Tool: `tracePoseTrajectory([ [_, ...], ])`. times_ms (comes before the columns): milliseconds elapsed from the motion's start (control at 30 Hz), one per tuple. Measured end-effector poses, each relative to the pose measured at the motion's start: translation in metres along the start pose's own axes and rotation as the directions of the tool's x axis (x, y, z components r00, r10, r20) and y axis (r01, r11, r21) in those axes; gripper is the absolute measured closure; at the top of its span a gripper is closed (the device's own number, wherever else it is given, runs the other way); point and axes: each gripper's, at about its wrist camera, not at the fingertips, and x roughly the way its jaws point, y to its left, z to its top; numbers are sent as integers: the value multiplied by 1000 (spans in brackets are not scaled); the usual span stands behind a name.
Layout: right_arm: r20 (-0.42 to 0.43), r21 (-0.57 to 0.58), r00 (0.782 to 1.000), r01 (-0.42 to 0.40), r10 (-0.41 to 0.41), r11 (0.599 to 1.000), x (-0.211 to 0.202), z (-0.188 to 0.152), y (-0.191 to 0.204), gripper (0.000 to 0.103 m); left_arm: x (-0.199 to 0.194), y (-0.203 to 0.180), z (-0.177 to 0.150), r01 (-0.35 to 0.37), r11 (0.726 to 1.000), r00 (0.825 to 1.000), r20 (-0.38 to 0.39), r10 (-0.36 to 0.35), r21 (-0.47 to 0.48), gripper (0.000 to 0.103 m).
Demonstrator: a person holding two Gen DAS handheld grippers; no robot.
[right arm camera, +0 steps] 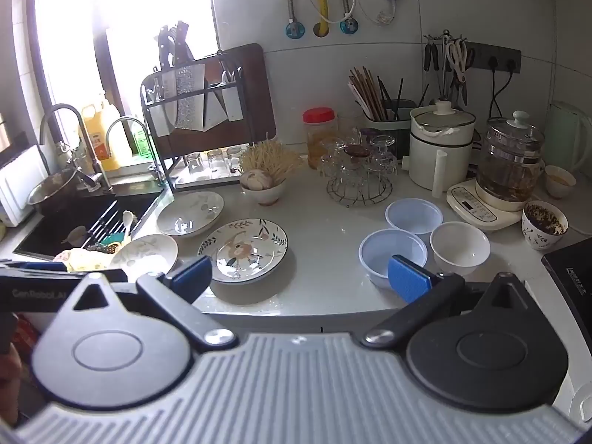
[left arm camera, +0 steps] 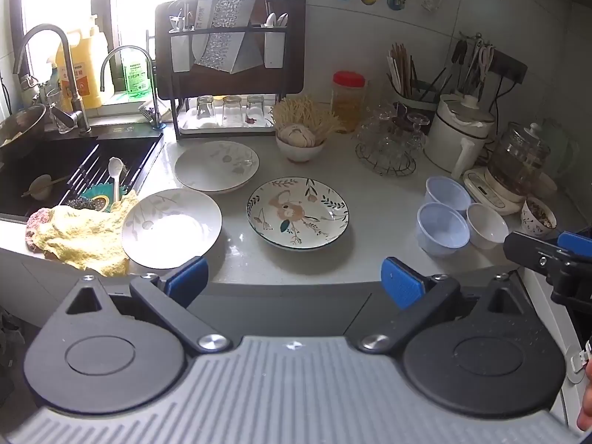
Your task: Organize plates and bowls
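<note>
My left gripper (left arm camera: 294, 283) hangs tilted downward, its 2 blue pads spread wide with nothing between them. My right gripper (right arm camera: 299, 277) sits alongside, angled down more gently, jaws just as wide and bare. Each one's tip pokes into the other's view.

Three shallow plates lie right side up on the pale counter: a flower-patterned plate (left arm camera: 298, 213) in the middle, a white leaf-print plate (left arm camera: 171, 228) left of it by the sink, and another leaf-print plate (left arm camera: 217, 165) behind. Well to the right cluster two translucent bluish plastic bowls (right arm camera: 393, 255) (right arm camera: 413, 216) and a small white bowl (right arm camera: 460, 243), all empty and upright.
</note>
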Motion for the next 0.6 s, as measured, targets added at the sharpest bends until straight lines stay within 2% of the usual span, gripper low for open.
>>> tracePoseTrajectory([
  [267,17,32,1000,-23,22,999,-5,-1,-4,0,-1,7,3,6,1000,1000,11,-6,-22,2],
  [300,18,30,1000,-20,20,999,-5,-9,-2,0,1,2,-4,7,1000,1000,11,-7,3,2],
  [600,2,35,1000,-25,25,999,-7,-4,-6,0,-3,-4,-3,-4,1000,1000,19,4,9,2],
])
